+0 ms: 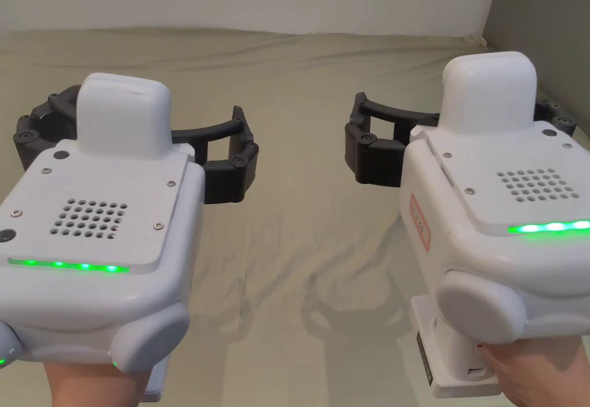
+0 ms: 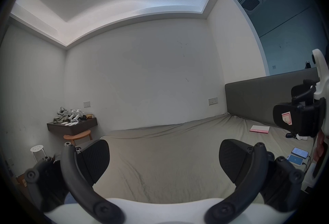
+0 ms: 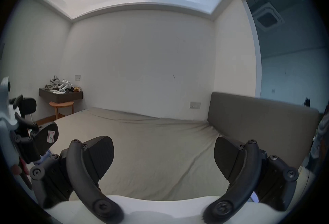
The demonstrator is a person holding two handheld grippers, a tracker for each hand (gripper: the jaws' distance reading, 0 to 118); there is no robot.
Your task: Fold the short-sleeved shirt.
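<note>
My left gripper and my right gripper hover side by side above a bed covered by a wrinkled beige sheet. In the left gripper view the left gripper is open, its black jaws wide apart with only sheet between them. The right gripper is likewise open in its own view, nothing between the jaws. A hand holds each white gripper body from below. Wrinkled beige sheet lies under both grippers.
A grey headboard bounds the bed on the right. A pink-and-white book and two phones lie near it. A cluttered dark wall shelf, a wooden stool and a white stool stand past the bed's left side.
</note>
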